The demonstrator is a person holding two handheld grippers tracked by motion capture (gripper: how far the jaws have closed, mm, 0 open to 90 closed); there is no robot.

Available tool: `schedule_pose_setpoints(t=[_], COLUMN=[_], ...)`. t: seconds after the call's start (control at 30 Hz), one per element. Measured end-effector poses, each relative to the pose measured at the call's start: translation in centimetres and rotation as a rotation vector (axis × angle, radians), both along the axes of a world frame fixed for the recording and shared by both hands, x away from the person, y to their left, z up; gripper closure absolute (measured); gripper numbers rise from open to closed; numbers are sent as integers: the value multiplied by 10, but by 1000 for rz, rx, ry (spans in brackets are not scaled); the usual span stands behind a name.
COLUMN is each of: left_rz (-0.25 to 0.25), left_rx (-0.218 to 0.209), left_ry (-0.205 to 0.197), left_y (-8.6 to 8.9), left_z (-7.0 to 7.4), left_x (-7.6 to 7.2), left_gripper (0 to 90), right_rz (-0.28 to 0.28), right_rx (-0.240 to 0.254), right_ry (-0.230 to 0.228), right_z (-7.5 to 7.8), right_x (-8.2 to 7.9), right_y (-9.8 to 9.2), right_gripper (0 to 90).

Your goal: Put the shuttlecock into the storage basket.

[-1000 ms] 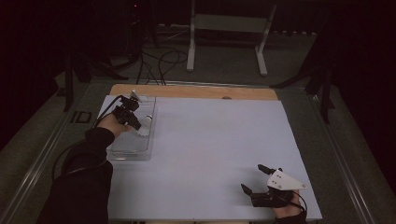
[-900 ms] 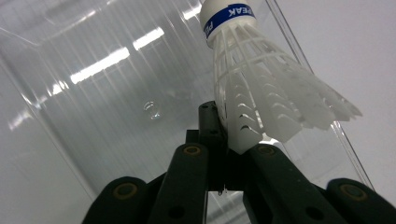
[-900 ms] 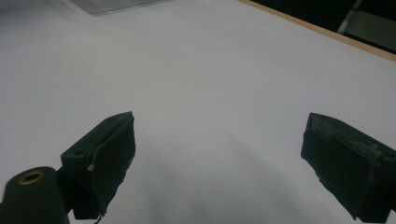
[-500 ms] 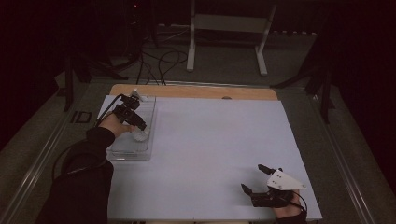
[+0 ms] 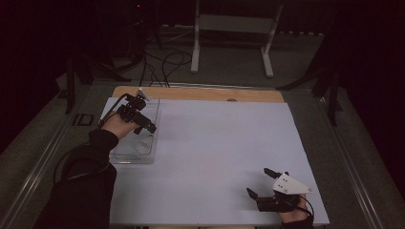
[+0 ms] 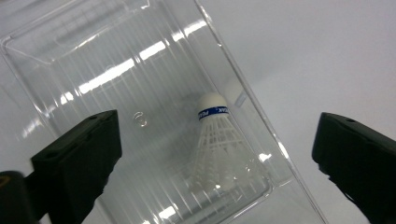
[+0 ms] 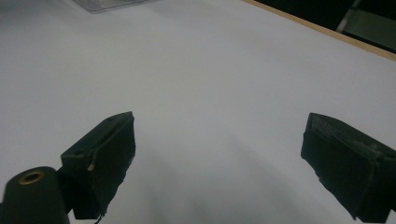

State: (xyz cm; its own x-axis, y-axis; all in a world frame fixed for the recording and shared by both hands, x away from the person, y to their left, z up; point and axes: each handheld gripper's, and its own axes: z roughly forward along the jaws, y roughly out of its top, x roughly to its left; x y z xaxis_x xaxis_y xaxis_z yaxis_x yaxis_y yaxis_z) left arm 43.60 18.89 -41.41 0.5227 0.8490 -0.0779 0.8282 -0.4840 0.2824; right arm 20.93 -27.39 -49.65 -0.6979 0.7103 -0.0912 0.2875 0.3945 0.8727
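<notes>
One white shuttlecock (image 6: pixel 217 144) w/ blue band lies inside clear plastic box (image 6: pixel 93 60) at table's far left, left gripper (image 5: pixel 144 128) above it, jaws just opened wide, nothing btwn them, right gripper (image 5: pixel 260 182) open & empty near front-right on white sheet (image 5: pixel 219 148)

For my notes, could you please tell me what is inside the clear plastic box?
One white shuttlecock lies in the clear box; nothing else shows through it.

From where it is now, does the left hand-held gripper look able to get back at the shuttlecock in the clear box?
Probably yes. The left hand-held gripper hangs above the open clear box, jaws just opened wide, nothing between them; the shuttlecock lies uncovered straight below.
</notes>
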Motion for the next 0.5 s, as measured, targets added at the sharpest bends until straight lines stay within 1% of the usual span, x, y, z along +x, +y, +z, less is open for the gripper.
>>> schedule_pose_setpoints(t=[0.13, 0.17, 0.37, 0.43, 0.47, 0.5], left_rz=[-19, -24, -55, -70, -75, -84], left_rx=[-6, 1, -15, -16, -30, -32], left_ry=[-13, -16, -40, -41, -35, -33], left_y=[-3, -4, -11, -14, -15, -16], left_z=[3, 4, 9, 10, 10, 10], left_x=[-3, -4, -9, -10, -10, -11], left_gripper=[5, 4, 1, 1, 1, 1], right_rz=[-1, -1, 0, 0, 0, -1], right_rx=[3, 3, 1, 0, 1, 1], right_ry=[1, 0, 5, 5, 6, 6], right_z=[0, 0, 0, -1, -1, -1], right_x=[0, 0, 0, 0, 0, 0], right_y=[0, 0, 0, 0, 0, 0], right_gripper=[98, 98, 98, 98, 98, 98])
